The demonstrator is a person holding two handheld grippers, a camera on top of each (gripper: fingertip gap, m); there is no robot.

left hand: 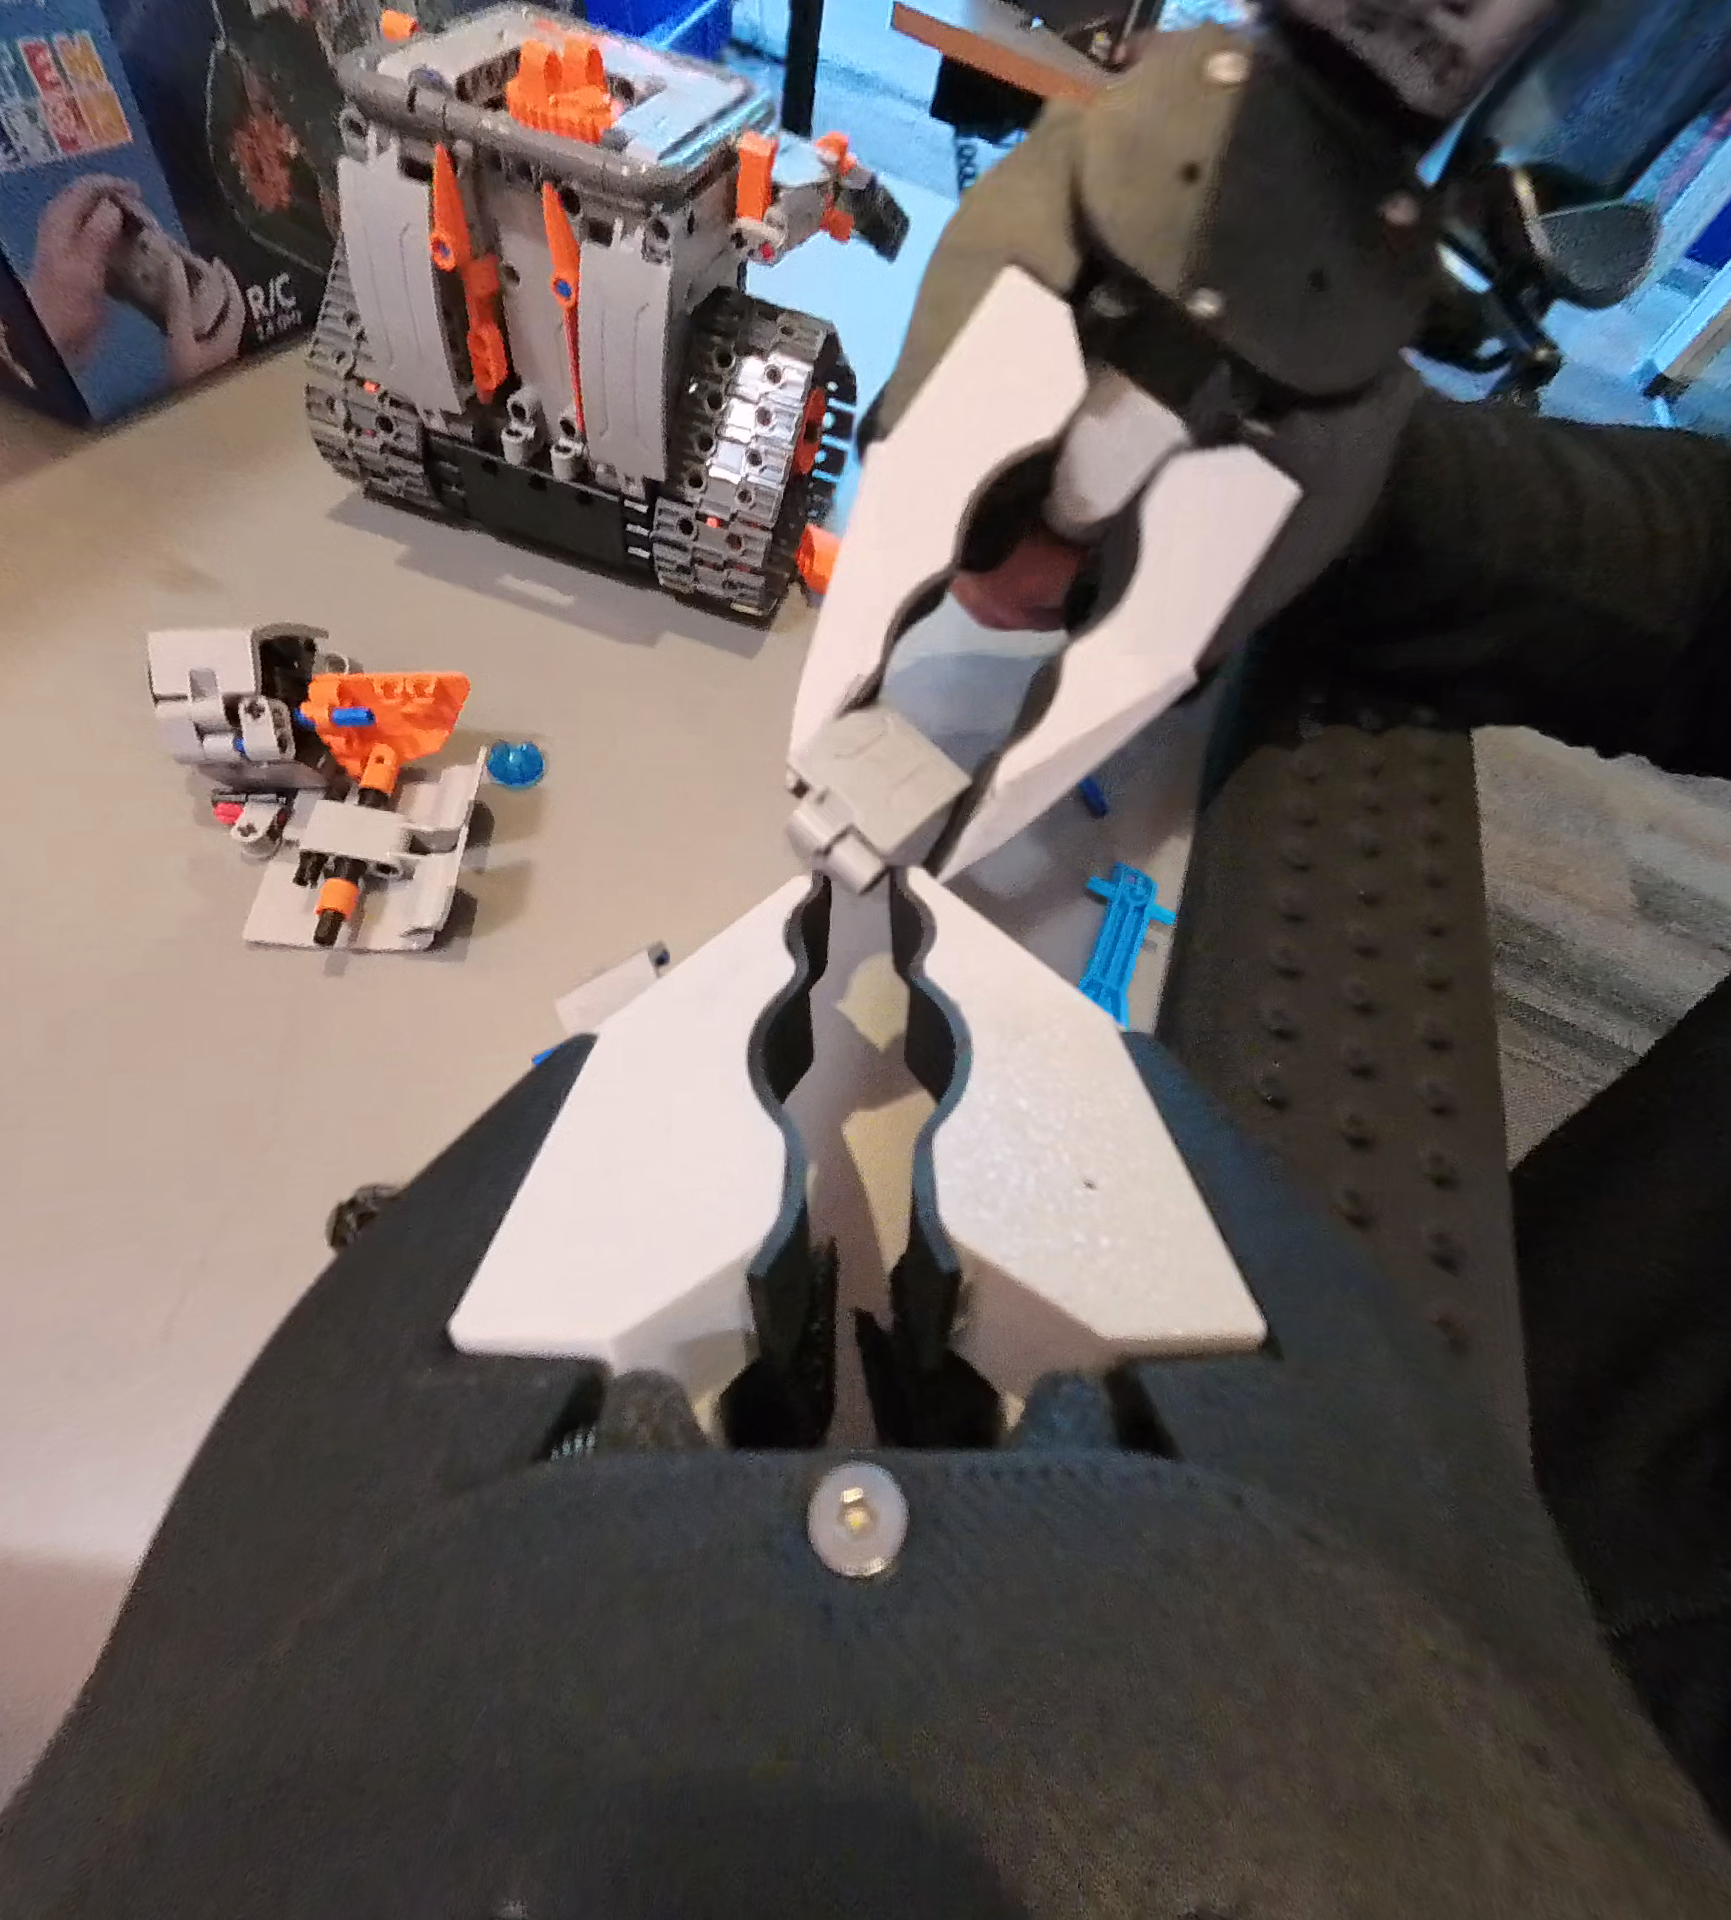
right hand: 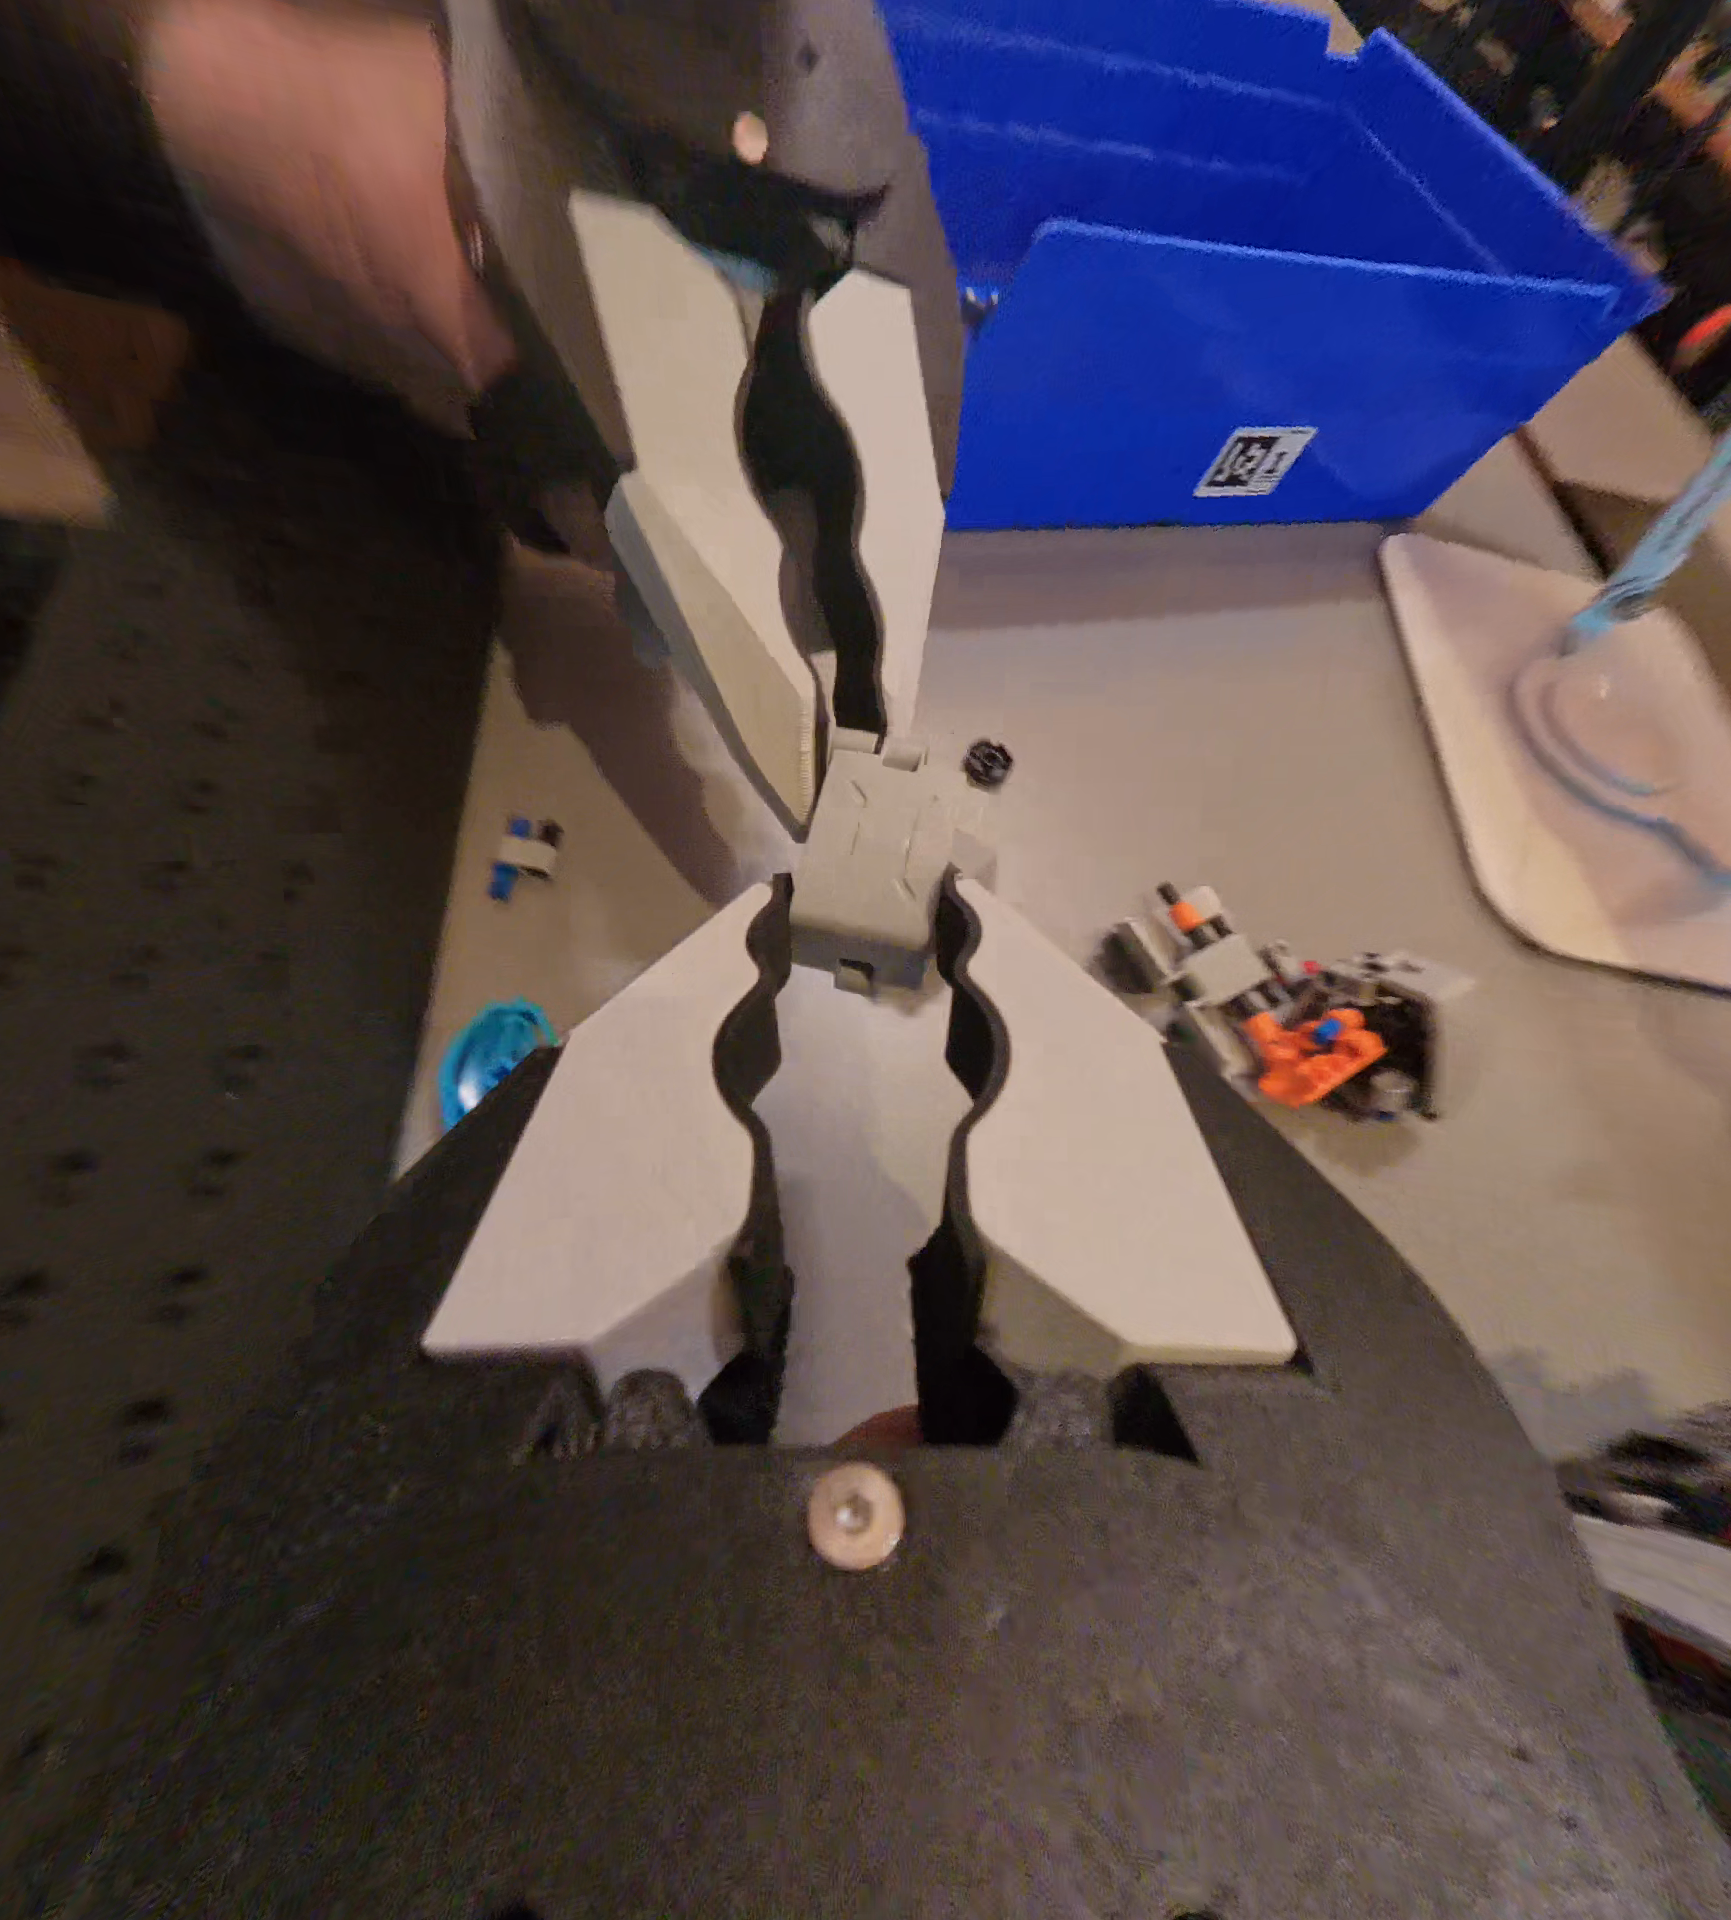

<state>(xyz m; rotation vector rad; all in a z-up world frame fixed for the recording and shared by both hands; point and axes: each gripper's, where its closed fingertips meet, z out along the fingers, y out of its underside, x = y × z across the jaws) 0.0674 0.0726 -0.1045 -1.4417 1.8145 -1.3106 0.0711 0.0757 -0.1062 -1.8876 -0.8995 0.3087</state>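
A small grey building-block panel piece (left hand: 876, 784) is held in the air between both grippers. My left gripper (left hand: 856, 888) is shut on the piece's small lower end. My right gripper (left hand: 892, 821) comes in from the upper right and is shut on the panel's wider body. In the right wrist view my right gripper (right hand: 866, 914) clamps the grey piece (right hand: 866, 873), and the left gripper (right hand: 856, 732) reaches down from above onto its far end. The two grippers meet tip to tip above the beige table (left hand: 113, 1143).
A grey and orange tracked block model (left hand: 570, 312) stands at the back. A loose grey-orange sub-assembly (left hand: 341, 790), a blue round part (left hand: 516, 764) and a blue strut (left hand: 1126, 925) lie on the table. There is also a black perforated mat (left hand: 1339, 1039), a blue bin (right hand: 1256, 343), a printed box (left hand: 40, 187) and a white lamp base (right hand: 1619, 779). My left and right fingertips are right by each other. Between my right fingertips and the blue strut (left hand: 1126, 925) there is roughly 10 cm.
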